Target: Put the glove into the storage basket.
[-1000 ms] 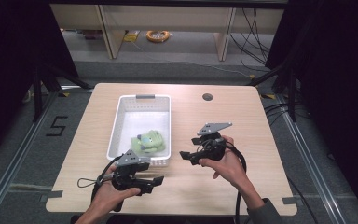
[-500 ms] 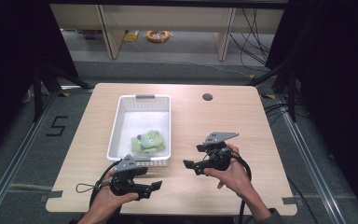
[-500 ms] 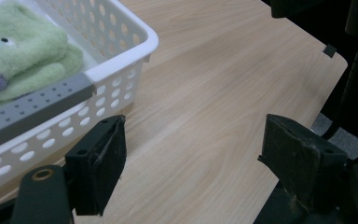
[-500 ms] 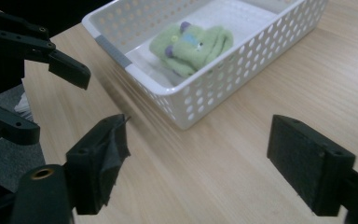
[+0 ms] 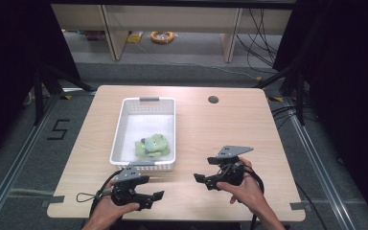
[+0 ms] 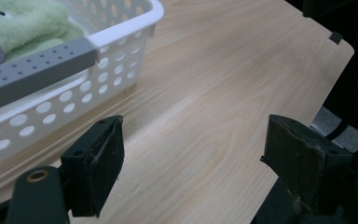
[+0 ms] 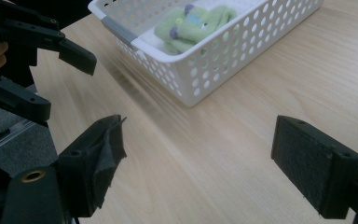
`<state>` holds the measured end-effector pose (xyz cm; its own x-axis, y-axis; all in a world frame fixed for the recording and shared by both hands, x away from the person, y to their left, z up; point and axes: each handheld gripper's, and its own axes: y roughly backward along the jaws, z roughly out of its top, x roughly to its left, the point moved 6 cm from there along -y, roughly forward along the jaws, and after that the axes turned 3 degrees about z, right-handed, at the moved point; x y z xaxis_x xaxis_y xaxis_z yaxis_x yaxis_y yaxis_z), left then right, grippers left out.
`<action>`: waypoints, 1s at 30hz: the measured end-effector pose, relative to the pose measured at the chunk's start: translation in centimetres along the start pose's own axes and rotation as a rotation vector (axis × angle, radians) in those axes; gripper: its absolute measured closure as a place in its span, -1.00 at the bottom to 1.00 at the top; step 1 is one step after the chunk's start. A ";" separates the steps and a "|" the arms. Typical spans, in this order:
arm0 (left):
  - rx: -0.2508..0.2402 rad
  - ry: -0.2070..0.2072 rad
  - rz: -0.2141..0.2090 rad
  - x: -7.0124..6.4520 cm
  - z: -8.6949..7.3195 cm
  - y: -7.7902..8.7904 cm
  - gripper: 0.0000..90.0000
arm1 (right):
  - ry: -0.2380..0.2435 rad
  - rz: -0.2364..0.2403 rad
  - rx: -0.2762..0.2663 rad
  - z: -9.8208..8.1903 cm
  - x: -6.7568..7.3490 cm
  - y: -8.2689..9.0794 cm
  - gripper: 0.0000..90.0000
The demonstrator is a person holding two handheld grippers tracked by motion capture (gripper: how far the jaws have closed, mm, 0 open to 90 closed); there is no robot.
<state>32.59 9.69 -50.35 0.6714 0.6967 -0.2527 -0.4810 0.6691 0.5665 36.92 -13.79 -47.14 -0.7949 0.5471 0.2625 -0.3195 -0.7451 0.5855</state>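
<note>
Right now your two grippers sit low over the near part of the wooden table (image 5: 230,124), with the white perforated basket (image 5: 120,129) beyond them. Your left gripper (image 5: 157,197) is near the table's front edge, just in front of the basket's near wall and its grey handle; its jaws stand wide apart with bare wood between them, as the left gripper view (image 6: 193,158) shows. Your right gripper (image 5: 200,181) is off to the right of the basket, pointing left toward your other hand; its jaws have just been opening and are now spread wide, with nothing between them but tabletop in the right gripper view (image 7: 198,161). The green plush toy (image 5: 151,145), with small purple and blue spots, lies inside the basket at its near end, against the right-hand wall, apart from both grippers. A small round hole (image 5: 213,99) sits in the far part of the table.
</note>
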 end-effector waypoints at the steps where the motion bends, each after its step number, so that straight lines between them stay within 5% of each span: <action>1: 0.004 -0.012 0.001 0.1 -0.1 0.0 -0.56 | 0.008 -0.012 -0.009 -0.1 -0.1 0.0 -0.60; 6: -0.004 0.002 0.002 0.1 -0.5 -0.1 -0.56 | 0.004 0.009 -0.008 -0.8 0.1 0.2 -0.61; 22: 0.015 -0.052 0.002 -0.1 -2.1 0.0 -0.62 | -0.041 -0.021 0.008 -4.2 0.0 0.7 -0.61; 23: 0.018 -0.055 -0.004 -0.1 -2.1 0.0 -0.62 | -0.007 -0.019 0.007 -4.4 -0.3 0.7 -0.62; 27: 0.021 -0.070 0.006 -0.1 -2.4 0.0 -0.64 | -0.044 -0.026 0.018 -5.3 0.0 1.0 -0.64; 30: 0.024 -0.078 0.020 -0.1 -2.7 0.0 -0.66 | -0.021 -0.038 0.018 -5.7 -0.2 1.1 -0.64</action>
<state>30.98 10.34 -52.42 0.7038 0.6872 -0.1799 -0.4818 0.6479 0.5900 33.77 -16.91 -50.92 -0.7712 0.5832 0.2554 -0.3403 -0.7166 0.6088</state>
